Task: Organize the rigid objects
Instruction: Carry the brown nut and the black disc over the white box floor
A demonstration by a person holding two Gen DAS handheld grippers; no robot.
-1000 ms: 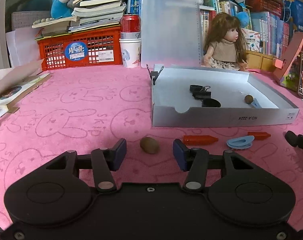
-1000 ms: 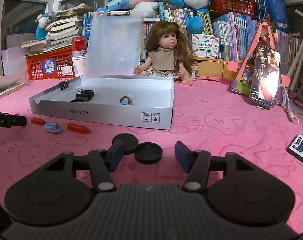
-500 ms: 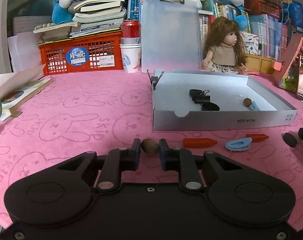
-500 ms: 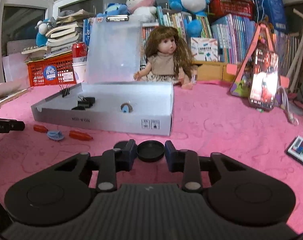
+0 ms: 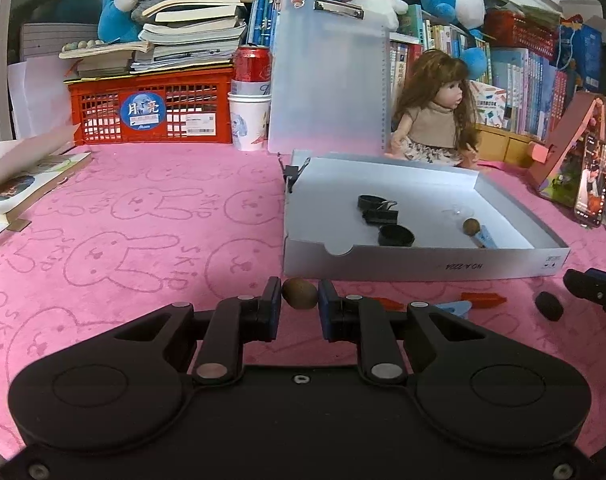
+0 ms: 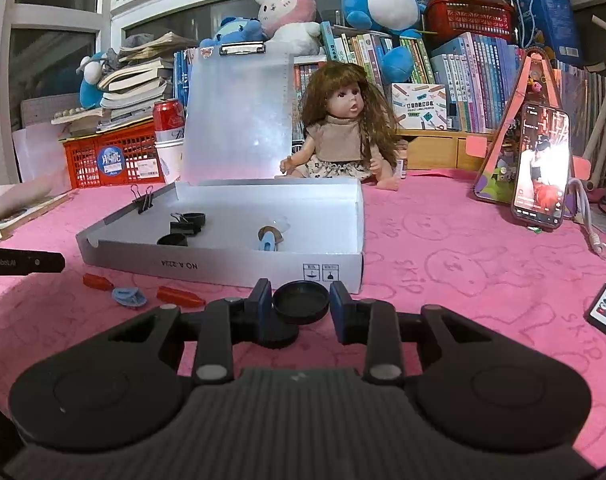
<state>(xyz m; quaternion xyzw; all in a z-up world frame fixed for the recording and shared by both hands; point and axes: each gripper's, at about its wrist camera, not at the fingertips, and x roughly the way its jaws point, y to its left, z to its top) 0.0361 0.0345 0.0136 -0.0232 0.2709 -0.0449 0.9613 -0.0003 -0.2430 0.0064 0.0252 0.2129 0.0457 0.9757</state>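
Left gripper (image 5: 300,307): its jaws are pinching a small brown oval nut-like object (image 5: 300,294) from both sides, having just been closing on it; the object is sitting low over the pink bunny-print cloth surface (image 5: 143,240), just in front of the box's near wall.

Right gripper (image 6: 301,308): its jaws are clamping a round black plastic cap (image 6: 301,302) by its rim, having just been closing on it — the cap is lying flat between the blue pads (image 6: 263,304), close to the box's near right corner. A second black disc (image 6: 279,332) is showing beneath and slightly behind the left jaw.

Box: a shallow white cardboard box (image 5: 423,266) is standing open on the surface, holding black binder clips (image 5: 377,210), a black ring-shaped cap (image 5: 396,235), a small brown ball (image 5: 471,227) and a blue clip (image 5: 485,239). One more binder clip (image 6: 143,199) is gripping its far left corner.

Loose items: two orange-red crayon-like pieces (image 6: 180,297) and a light blue plastic clip (image 6: 128,297) are lying on the cloth in front of the box — between the two grippers.

Background: a long-haired doll (image 6: 345,132) is sitting behind the box, beside an upright translucent clipboard (image 6: 239,116).
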